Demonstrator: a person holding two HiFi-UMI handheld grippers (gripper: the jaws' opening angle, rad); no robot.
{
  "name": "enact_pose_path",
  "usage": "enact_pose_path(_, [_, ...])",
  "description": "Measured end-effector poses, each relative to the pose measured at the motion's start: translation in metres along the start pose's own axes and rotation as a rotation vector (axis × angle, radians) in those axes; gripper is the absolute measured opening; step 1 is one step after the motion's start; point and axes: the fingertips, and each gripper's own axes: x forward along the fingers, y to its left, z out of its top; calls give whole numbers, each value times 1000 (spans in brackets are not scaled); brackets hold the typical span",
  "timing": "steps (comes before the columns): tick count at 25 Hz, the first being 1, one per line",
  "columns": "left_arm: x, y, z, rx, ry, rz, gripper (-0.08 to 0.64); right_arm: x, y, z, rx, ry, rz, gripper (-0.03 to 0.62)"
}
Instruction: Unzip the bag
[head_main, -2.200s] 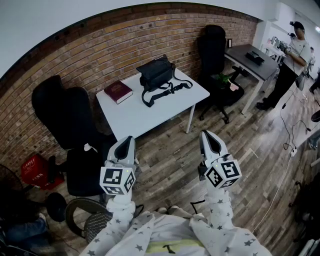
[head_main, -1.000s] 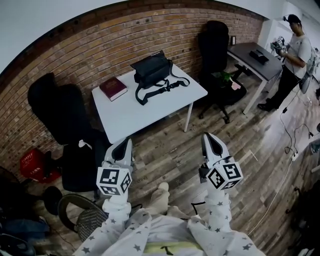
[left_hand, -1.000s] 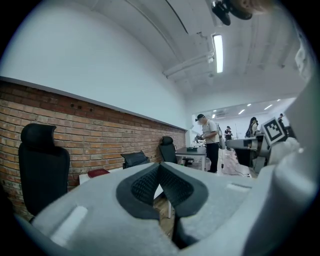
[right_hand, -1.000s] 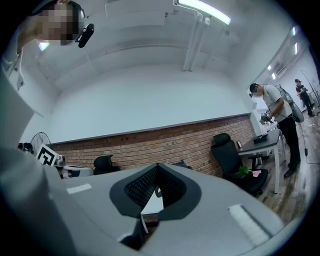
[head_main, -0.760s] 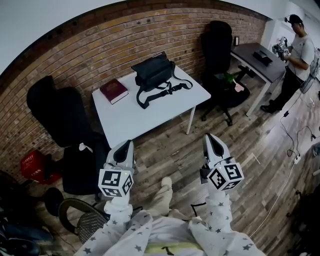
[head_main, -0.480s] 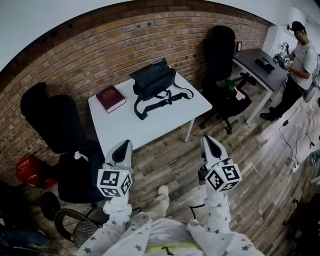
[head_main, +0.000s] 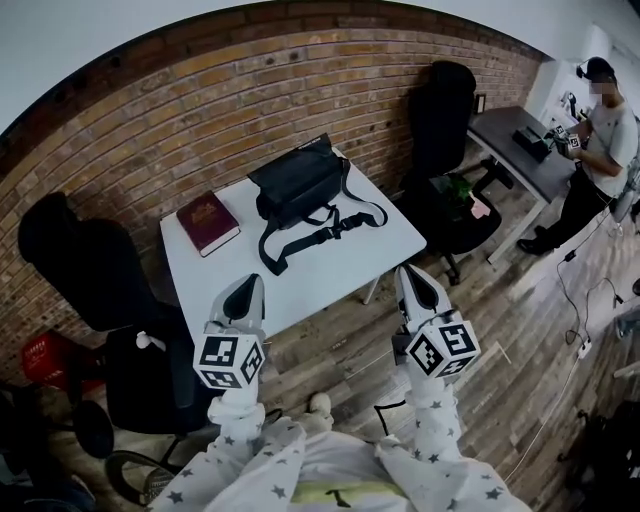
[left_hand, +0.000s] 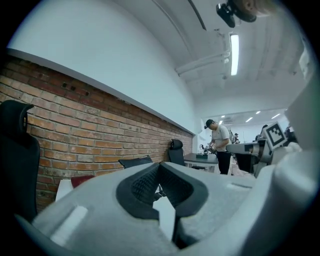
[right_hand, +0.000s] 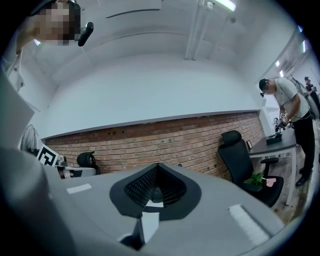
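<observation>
Brick wall (head_main: 200, 110) behind white surface (head_main: 230, 275). Book (head_main: 207, 222) at left. Left hand-held gripper (head_main: 246, 287): jaws together, empty. Bag (head_main: 298, 183) rests by the wall, well apart. Right hand-held gripper (head_main: 411, 277): likewise. Risk: the unbraced bag may slide when the zip is pulled.

Bag (head_main: 298, 183) at the table's (head_main: 335, 262) back edge, strap (head_main: 310, 232) trailing toward the middle; book (head_main: 207, 222) left of it, near the back-left corner. The wall (head_main: 200, 110) runs behind both.
</observation>
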Motion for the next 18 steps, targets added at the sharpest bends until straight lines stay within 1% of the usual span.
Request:
enact_pose_path(5, [33, 4, -1, 2, 6, -30, -2, 23, -17, -3, 9, 0, -21, 8])
enact_pose_path(9, [46, 10, -5, 0, 23, -34, -2, 35, -26, -10, 23, 11, -31, 8])
enact_pose_path(13, [58, 19, -10, -3, 39, -13, -2, 52, -35, -16, 36, 22, -24, 8])
enact_pose_path(18, [77, 35, -16, -8, 54, 38, -2, 87, -50, -25, 55, 33, 13, 8])
